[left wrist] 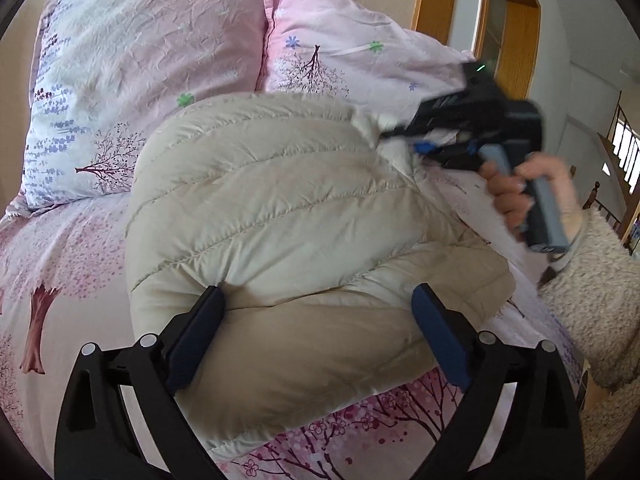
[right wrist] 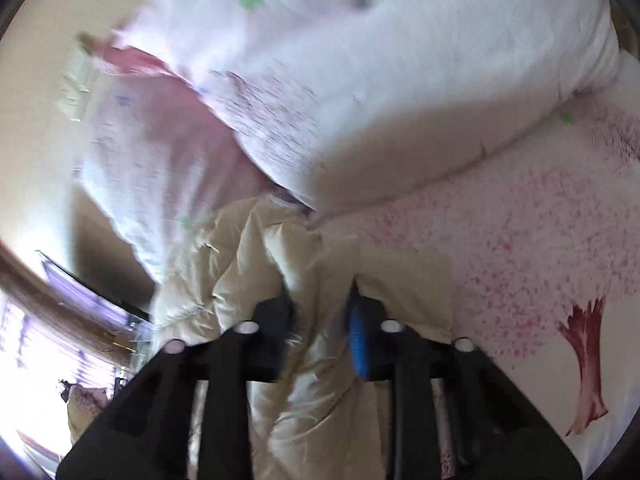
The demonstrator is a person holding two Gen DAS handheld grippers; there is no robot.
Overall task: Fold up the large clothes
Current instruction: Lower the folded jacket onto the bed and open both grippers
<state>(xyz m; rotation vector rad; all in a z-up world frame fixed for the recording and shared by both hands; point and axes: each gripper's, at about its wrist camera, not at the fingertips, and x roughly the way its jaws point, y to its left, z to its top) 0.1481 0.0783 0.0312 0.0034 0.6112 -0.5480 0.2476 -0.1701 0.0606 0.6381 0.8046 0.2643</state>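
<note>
A puffy beige quilted jacket (left wrist: 280, 200) lies bunched on the pink tree-print bed sheet (left wrist: 68, 260). My left gripper (left wrist: 320, 300) stands wide open at the jacket's near edge, and a thick folded bulge of it sits between the two fingers. At the jacket's far right corner my right gripper (left wrist: 384, 134) is shut on a pinch of fabric, held by a hand (left wrist: 516, 188). In the right wrist view the right gripper (right wrist: 320, 292) has beige jacket cloth (right wrist: 248, 260) squeezed between its narrow jaws.
Two floral pillows (left wrist: 132, 80) (left wrist: 340, 52) lean at the head of the bed behind the jacket. A fuzzy cream sleeve (left wrist: 592, 300) reaches in from the right. A wooden door frame (left wrist: 516, 40) and a stair railing (left wrist: 624, 152) stand beyond the bed.
</note>
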